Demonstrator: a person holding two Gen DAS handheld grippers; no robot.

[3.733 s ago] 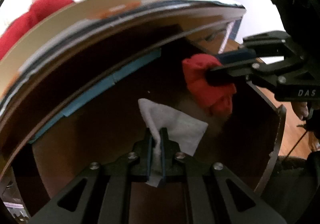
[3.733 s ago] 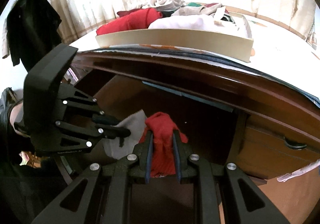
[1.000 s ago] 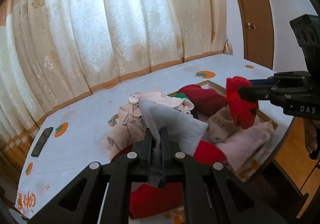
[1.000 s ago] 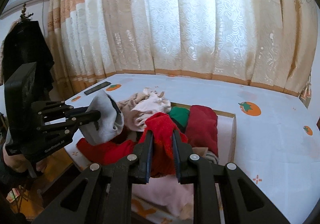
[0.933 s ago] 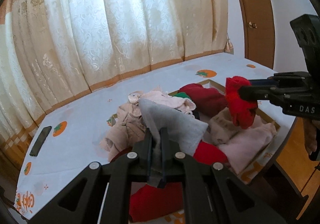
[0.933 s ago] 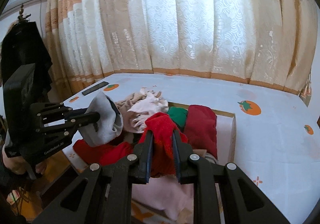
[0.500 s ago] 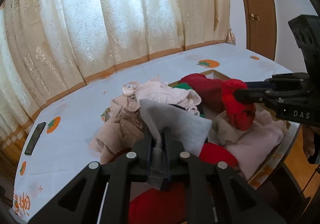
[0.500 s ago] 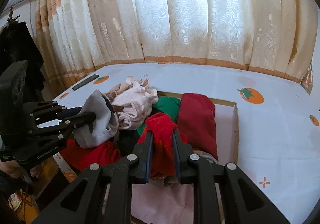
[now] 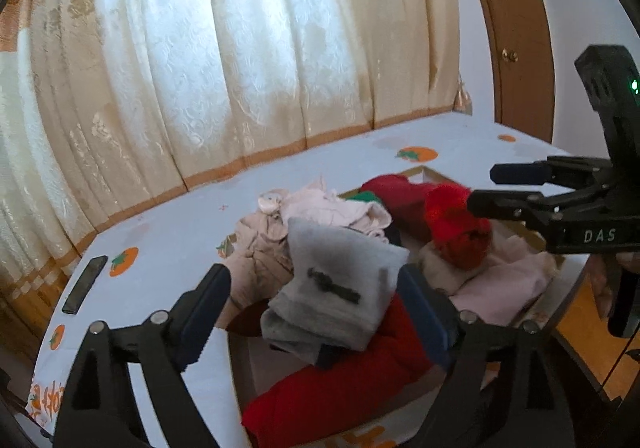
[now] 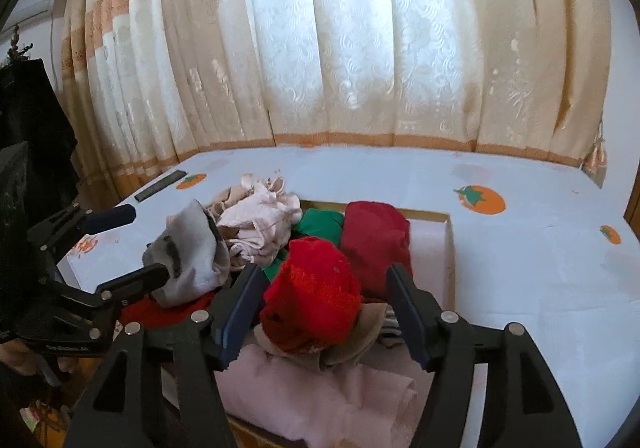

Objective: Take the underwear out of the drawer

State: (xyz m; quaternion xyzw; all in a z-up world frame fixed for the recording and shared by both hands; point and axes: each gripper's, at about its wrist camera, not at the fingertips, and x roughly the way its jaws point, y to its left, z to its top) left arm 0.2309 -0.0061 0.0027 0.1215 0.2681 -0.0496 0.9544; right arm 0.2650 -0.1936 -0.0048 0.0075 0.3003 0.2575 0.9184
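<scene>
both grippers' jaws had just been opening: the left gripper (image 9: pixel 314 298) stood released around the grey underwear (image 9: pixel 334 290), the right gripper (image 10: pixel 322 298) around the red underwear (image 10: pixel 314 294), both on the clothes pile (image 10: pixel 260 220) in the box (image 10: pixel 450 244)

light: bright daylight through curtain (image 9: pixel 240 60) beyond the tongs, glare on its pale folds | shadows: soft, tongs dark in the foreground | blur: grey cloth (image 9: pixel 340 284) slightly smeared | distortion: strong fisheye bend, black corners
</scene>
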